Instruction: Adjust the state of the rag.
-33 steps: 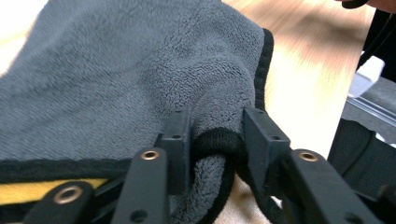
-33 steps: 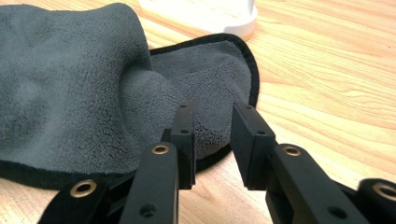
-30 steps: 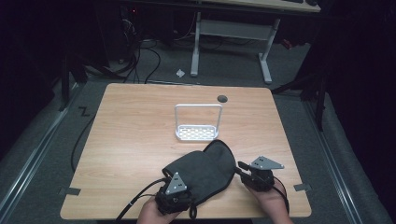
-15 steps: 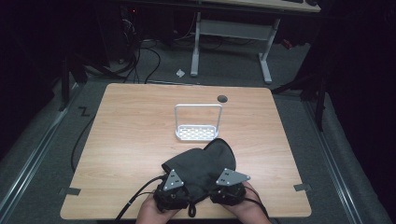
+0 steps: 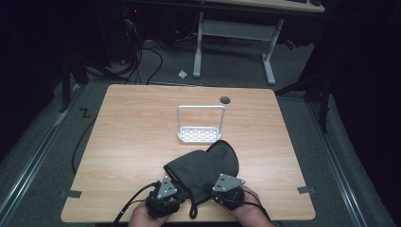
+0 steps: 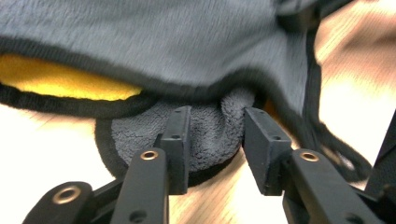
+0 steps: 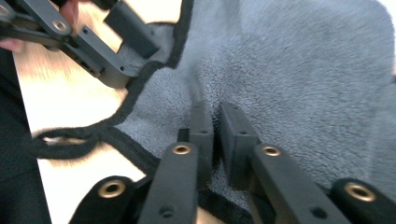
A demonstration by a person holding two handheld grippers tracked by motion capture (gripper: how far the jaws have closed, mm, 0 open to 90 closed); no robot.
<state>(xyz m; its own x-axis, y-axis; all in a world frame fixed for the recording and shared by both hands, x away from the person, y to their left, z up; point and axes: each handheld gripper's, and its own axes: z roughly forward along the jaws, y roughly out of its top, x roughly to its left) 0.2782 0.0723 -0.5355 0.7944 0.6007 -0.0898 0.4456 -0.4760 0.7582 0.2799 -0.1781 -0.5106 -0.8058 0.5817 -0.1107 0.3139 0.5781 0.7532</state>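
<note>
- A grey fleece cloth [image 5: 203,168] with black edging is laid on the near part of the wooden table [image 5: 127,142], just in front of a small white rack [image 5: 200,135].
- The left gripper [image 6: 212,126] is held with its jaws apart, a rounded flap of the cloth lying between them; a yellow lining [image 6: 60,84] is seen under the hem.
- The right gripper [image 7: 215,122] is pinched on a fold of the cloth, its jaws nearly together.

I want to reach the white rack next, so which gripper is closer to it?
Right, slightly. The right gripper sits below the white rack, a bit right; the left gripper is farther, below-left. Both are at the grey cloth.
</note>
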